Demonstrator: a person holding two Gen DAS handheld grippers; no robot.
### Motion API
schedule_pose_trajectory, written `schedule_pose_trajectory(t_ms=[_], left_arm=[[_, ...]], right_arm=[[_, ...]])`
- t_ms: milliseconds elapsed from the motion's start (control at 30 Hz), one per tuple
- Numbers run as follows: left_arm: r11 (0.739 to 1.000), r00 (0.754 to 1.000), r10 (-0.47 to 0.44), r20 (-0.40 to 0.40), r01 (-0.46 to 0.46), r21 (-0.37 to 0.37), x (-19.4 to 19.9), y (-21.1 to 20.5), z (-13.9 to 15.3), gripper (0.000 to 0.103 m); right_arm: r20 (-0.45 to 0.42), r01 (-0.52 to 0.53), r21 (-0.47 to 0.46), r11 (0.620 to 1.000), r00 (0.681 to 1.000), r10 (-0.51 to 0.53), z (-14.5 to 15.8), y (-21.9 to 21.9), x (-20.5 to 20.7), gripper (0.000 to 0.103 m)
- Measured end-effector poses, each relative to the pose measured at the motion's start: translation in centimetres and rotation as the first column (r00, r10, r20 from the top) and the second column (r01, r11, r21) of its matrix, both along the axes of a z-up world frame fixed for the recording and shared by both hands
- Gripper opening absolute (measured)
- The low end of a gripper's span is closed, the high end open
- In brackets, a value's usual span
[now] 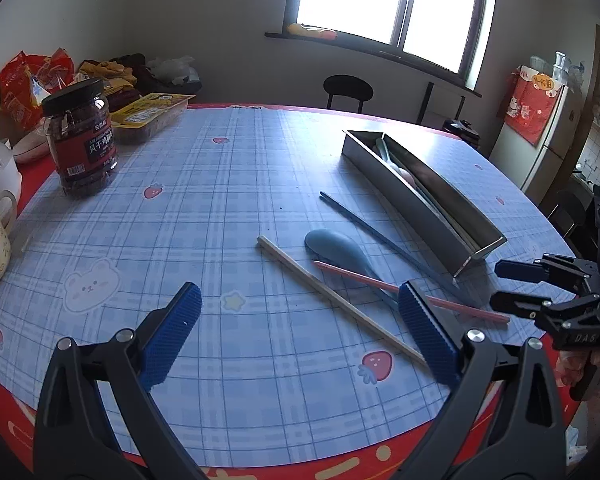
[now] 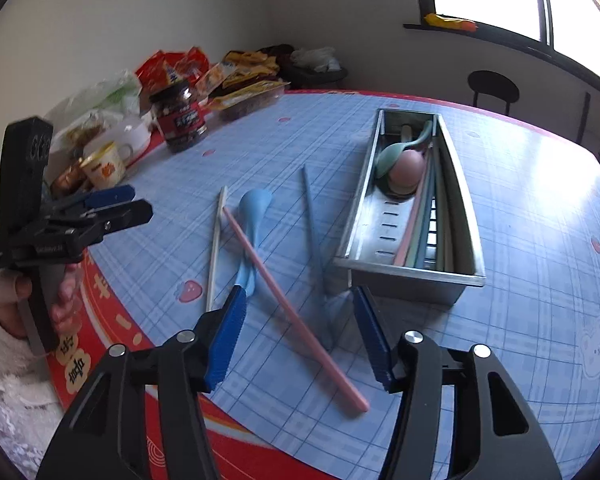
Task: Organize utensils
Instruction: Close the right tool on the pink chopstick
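The pink chopstick lies on the table, crossing over the blue spoon, near the steel tray that already holds spoons and chopsticks. The right gripper hangs over it with jaws apart, holding nothing. A beige chopstick and a blue chopstick lie loose alongside.

Because the pink chopstick rests on the spoon, a pinch near its raised end could tip it or drag the spoon along. A thin stick may also roll out of the pads. The blue chopstick's near end is blurred, so it may lie under the jaws and get caught too.

The left gripper, also open and empty, hovers nearby; the two could collide.
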State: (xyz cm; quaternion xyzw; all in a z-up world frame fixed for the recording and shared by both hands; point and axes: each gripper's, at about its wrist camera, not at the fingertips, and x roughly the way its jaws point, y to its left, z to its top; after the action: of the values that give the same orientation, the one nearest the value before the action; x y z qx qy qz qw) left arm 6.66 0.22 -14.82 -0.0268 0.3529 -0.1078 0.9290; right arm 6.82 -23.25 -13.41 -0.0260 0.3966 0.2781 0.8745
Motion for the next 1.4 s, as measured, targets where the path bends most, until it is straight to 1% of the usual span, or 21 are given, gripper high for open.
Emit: schedule_pose_trajectory(t_ms=[100,200,233,300,367,467,567,733,867,967,1067,1167,1233,1333,1400], left_arm=[[1.000,1.000,-0.004,-0.001,0.004,0.013,-0.1,-0.2,-0.8,0.097],[1.000,1.000,-0.004,-0.010,0.004,0.020,-0.2,-0.3,-1.5,0.097],[1.000,1.000,-0.002,-0.012,0.003,0.021,-0.2,-0.3,-1.7,0.097],[1.000,1.000,-0.004,-0.019,0.004,0.010,-0.2,-0.2,-2.0,0.097],[1.000,1.000,-0.002,-0.006,0.002,-0.005,-0.4,0.1,-1.9,0.097],[1.000,1.000,-0.008,-0.025,0.007,-0.017,-0.3,0.1,-2.2,0.097],[1.000,1.000,-0.021,-0.018,0.021,-0.006,-0.4,-0.3,-2.1,0.097],[0.999,0.999,-0.032,-0.031,0.032,0.000,-0.3,-0.5,-2.3,0.097],[0.999,0.998,-0.032,-0.046,0.032,-0.004,-0.1,-0.5,-2.5,0.097],[0.999,0.997,-0.053,-0.058,0.052,-0.003,0.1,-0.7,-2.5,0.097],[0.998,0.995,-0.066,-0.068,0.066,0.000,0.5,-1.0,-2.5,0.097],[0.997,0.993,-0.078,-0.094,0.080,0.021,1.0,-1.5,-2.6,0.097],[0.993,0.988,-0.109,-0.113,0.113,0.027,1.4,-2.2,-2.4,0.097],[0.987,0.980,-0.156,-0.126,0.160,0.024,2.0,-3.5,-2.1,0.097],[0.982,0.974,-0.181,-0.137,0.186,0.025,2.6,-4.4,-2.1,0.096]], right_arm=[[-0.011,-0.067,-0.067,0.996,0.998,0.066,-0.7,1.9,-0.6,0.044],[-0.023,-0.095,-0.128,0.987,0.995,0.093,-1.4,3.0,-0.4,0.040],[-0.025,-0.097,-0.137,0.986,0.995,0.094,-1.5,3.2,-0.2,0.039],[-0.027,-0.097,-0.152,0.984,0.995,0.094,-1.6,3.4,0.1,0.034],[-0.032,-0.098,-0.164,0.982,0.995,0.094,-1.8,3.6,0.4,0.031],[-0.035,-0.100,-0.187,0.977,0.995,0.095,-2.1,4.0,0.9,0.030],[-0.034,-0.102,-0.205,0.973,0.995,0.097,-2.2,4.3,1.1,0.026],[-0.050,-0.108,-0.218,0.970,0.994,0.099,-2.6,4.5,1.3,0.019],[-0.065,-0.110,-0.203,0.973,0.993,0.099,-2.8,4.2,1.1,0.012],[-0.070,-0.108,-0.186,0.976,0.993,0.097,-2.8,3.9,1.0,0.011],[-0.047,-0.096,-0.187,0.978,0.995,0.089,-2.9,3.9,0.7,0.011],[-0.036,-0.081,-0.160,0.984,0.996,0.076,-3.0,3.6,0.5,0.011],[-0.033,-0.066,-0.142,0.988,0.998,0.062,-3.0,3.2,0.5,0.011],[-0.024,-0.018,-0.147,0.989,1.000,0.014,-3.0,2.8,0.7,0.010],[-0.032,-0.011,-0.134,0.991,0.999,0.007,-3.0,2.5,0.8,0.010]])
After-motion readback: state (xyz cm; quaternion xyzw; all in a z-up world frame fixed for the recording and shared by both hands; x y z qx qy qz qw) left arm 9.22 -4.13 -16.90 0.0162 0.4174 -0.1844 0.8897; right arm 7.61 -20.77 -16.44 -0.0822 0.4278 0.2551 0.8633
